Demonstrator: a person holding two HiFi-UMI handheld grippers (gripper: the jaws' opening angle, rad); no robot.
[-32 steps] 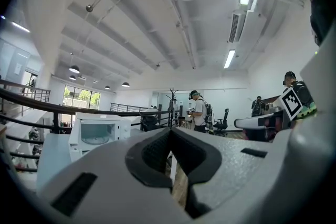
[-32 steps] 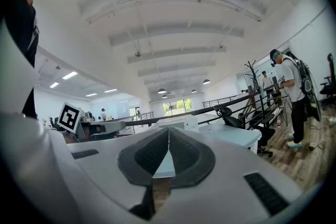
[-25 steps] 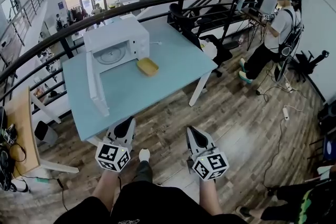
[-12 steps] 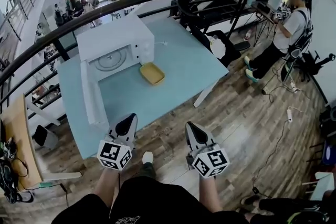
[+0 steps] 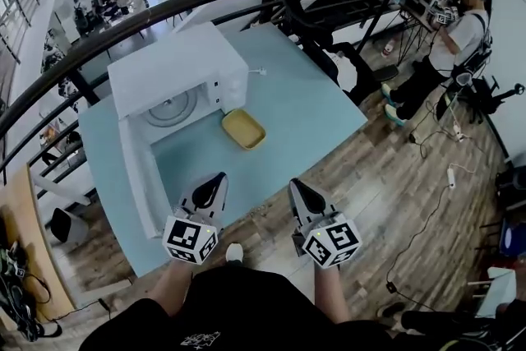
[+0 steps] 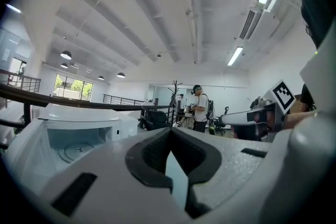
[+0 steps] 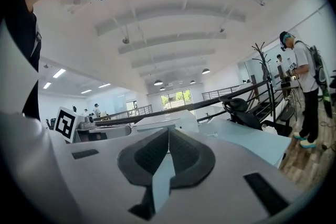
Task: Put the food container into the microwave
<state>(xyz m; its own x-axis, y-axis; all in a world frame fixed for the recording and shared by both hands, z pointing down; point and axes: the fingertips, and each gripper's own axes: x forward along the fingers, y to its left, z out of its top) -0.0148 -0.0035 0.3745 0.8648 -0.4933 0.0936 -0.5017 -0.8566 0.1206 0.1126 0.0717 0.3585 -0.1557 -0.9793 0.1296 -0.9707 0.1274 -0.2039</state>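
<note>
A yellow food container [image 5: 243, 128] lies on the light-blue table [image 5: 312, 103], just right of the white microwave [image 5: 177, 70]. The microwave's door [image 5: 134, 177] hangs wide open toward me, and the turntable shows inside. My left gripper [image 5: 215, 178] is shut and empty over the table's near edge, well short of the container. My right gripper [image 5: 296, 186] is shut and empty beside it, at the table's edge. In the left gripper view the microwave [image 6: 79, 136] shows past the closed jaws of the left gripper [image 6: 169, 132]. The right gripper [image 7: 168, 132] points at the table [image 7: 247, 141].
A black curved railing [image 5: 164, 8] runs behind the table. A black chair [image 5: 349, 70] stands at the table's far right. A person [image 5: 456, 41] stands on the wooden floor [image 5: 394, 177] to the right, with cables nearby. A wooden desk [image 5: 16, 234] is at left.
The view has closed in on the table: microwave and container look larger and nearer. Both grippers have come forward from over the floor to the table's near edge, still shut.
</note>
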